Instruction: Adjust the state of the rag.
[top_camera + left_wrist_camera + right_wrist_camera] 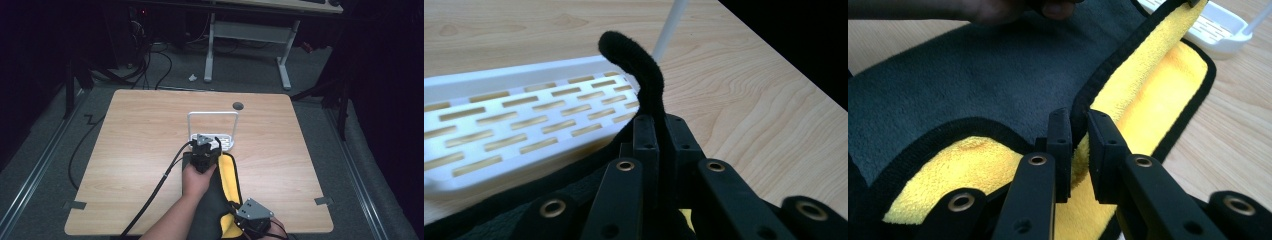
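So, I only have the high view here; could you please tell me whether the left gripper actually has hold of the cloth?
Observer: Yes. In the left gripper view the left gripper is shut on the cloth's black edge, which curls up above the jaws.
Operator: Thank you. And the right gripper?
Observer: The right gripper pinches the black-trimmed fold, yellow side of the cloth showing beyond it.
Operator: What does the white rack look like up close?
Observer: The white rack's base is slotted, with rows of short slits, and the cloth overlaps its near edge.
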A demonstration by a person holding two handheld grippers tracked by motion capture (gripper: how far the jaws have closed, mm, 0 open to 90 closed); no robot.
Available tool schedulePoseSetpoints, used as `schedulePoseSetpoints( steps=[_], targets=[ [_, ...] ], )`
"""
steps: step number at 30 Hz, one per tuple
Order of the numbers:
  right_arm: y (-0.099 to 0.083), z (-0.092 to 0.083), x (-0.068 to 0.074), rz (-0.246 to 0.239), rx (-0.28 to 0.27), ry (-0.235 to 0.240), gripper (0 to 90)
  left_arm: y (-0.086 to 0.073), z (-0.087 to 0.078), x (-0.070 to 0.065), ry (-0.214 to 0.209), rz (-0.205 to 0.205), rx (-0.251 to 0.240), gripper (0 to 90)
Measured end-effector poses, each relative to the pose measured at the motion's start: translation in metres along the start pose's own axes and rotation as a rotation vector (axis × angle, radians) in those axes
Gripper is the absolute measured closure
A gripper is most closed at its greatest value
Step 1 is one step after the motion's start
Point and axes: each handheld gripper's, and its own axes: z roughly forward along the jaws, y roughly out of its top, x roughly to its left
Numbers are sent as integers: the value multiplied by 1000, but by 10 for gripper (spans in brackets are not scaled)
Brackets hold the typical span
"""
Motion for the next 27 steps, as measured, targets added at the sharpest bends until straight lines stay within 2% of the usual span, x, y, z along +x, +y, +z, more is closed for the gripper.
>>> schedulePoseSetpoints(
  steps=[5, 7, 10, 12, 14, 17, 19, 24, 27],
  targets=[
    [-6, -4, -6, 31, -2, 1, 769, -2, 9, -6, -34, -2, 15, 812],
    [-8, -6, -8, 49, -10, -4, 719, -3, 13, -9, -56, -2, 18, 755],
    [-11, -10, -15, 91, -31, -34, 681, -5, 18, -14, -128, -10, 17, 660],
    [-12, -12, -19, 110, -44, -66, 656, -5, 17, -16, -145, -9, 12, 606],
    [-14, -14, -23, 125, -59, -70, 654, -6, 16, -17, -146, 7, 20, 581],
    [-16, -13, -26, 140, -56, -80, 646, -7, 10, -15, -136, 38, 29, 563],
    [-18, -10, -27, 142, -45, -75, 643, -9, 3, -12, -132, 43, 26, 558],
    [-19, -4, -24, 125, -32, -76, 633, -17, -22, 3, -107, 68, 29, 550],
    [-19, -2, -23, 120, -30, -77, 623, -27, -42, 17, -87, 87, 26, 547]
  ],
)
